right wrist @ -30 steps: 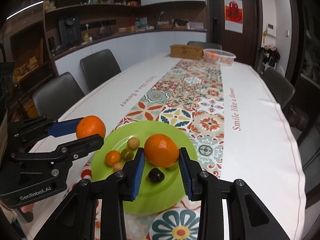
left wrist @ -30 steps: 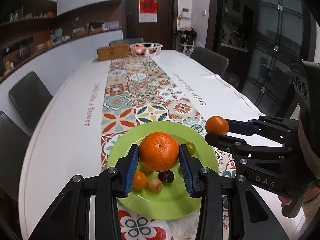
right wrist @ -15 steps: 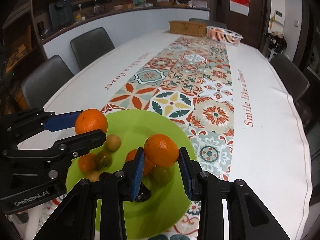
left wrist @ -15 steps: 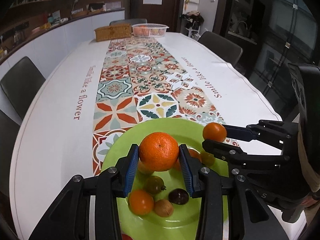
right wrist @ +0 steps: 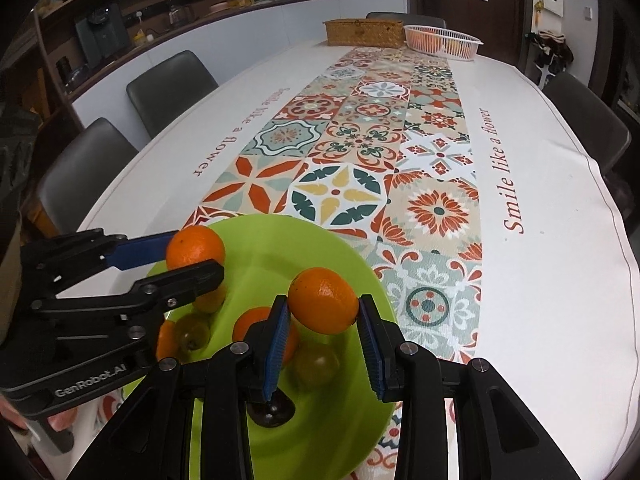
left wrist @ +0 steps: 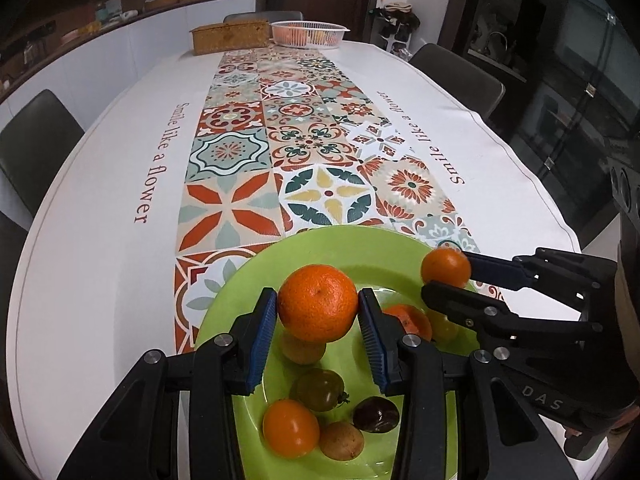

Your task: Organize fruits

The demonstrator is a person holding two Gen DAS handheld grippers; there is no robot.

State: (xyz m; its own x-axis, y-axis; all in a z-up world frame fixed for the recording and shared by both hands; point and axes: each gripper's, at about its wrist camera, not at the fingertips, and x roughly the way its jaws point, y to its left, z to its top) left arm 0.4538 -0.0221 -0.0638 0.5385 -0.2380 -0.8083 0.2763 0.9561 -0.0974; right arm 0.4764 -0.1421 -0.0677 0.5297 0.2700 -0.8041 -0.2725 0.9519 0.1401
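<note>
The left tool [left wrist: 318, 322] is clenched on a large orange [left wrist: 317, 302], its 2 blue pads pressed to the fruit's sides; the fruit hangs above the green plate [left wrist: 344, 246]. The right tool [right wrist: 323, 330] grips a second orange [right wrist: 323, 301] the same way, also held over the plate; in the left wrist view this tool reaches in from the right edge with its orange [left wrist: 446, 269] above the plate's far right rim; in the right wrist view the left tool comes in from the left with its orange [right wrist: 195, 249] above the plate's far left part.

On the plate lie smaller fruits: an orange tomato [left wrist: 291, 428] nearest the camera, a greenish tomato [left wrist: 318, 389] just behind it, a brown round fruit [left wrist: 341, 440] touching the orange tomato, and a dark purple fruit [left wrist: 376, 414] just beside that; a further orange fruit [left wrist: 408, 320] sits partly hidden behind the left tool's right finger.

The plate rests on the tiled runner [left wrist: 296, 136] of the white tabletop [left wrist: 100, 200]; at the far end stand a woven box [left wrist: 230, 36] and a white basket [left wrist: 308, 34], well apart from the plate.
</note>
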